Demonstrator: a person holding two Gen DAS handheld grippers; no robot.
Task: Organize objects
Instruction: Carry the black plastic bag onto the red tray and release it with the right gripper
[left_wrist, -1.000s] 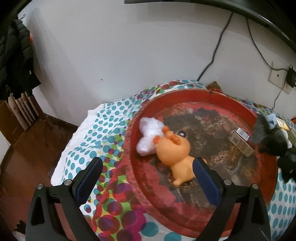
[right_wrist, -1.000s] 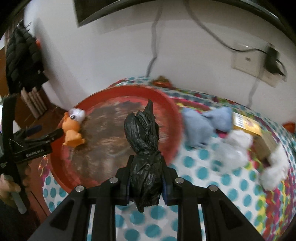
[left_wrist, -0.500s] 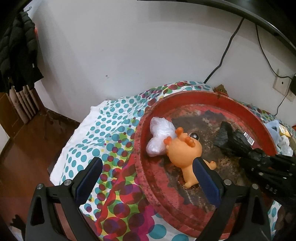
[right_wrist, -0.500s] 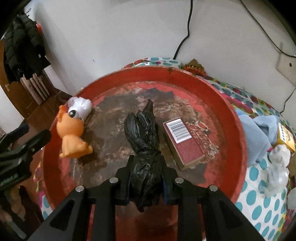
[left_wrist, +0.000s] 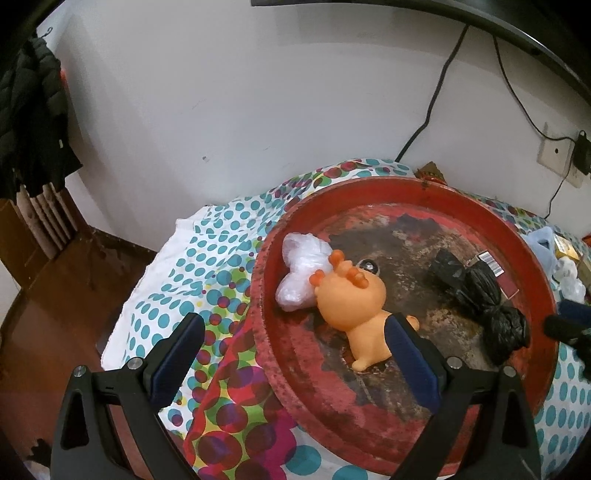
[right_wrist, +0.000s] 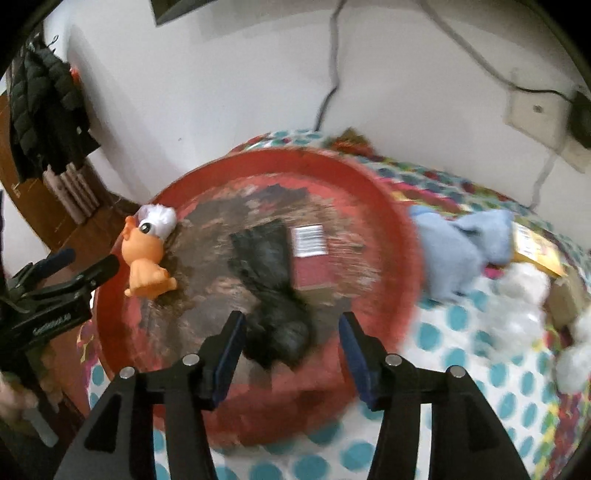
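Black bag (right_wrist: 271, 295) in red tray (right_wrist: 399, 236), ahead of parted right gripper (right_wrist: 291, 345).

The left gripper (left_wrist: 293, 356) is hanging with its jaws spread wide, its blue-padded fingers (left_wrist: 177, 360) gripping nothing between them. The right gripper (right_wrist: 291, 356) is also standing with its jaws parted, its blue pads (right_wrist: 231, 356) touching nothing. In the right wrist view the left gripper (right_wrist: 79, 271) is reaching in from the left edge, and a blurred hand (right_wrist: 13, 400) is showing below it.
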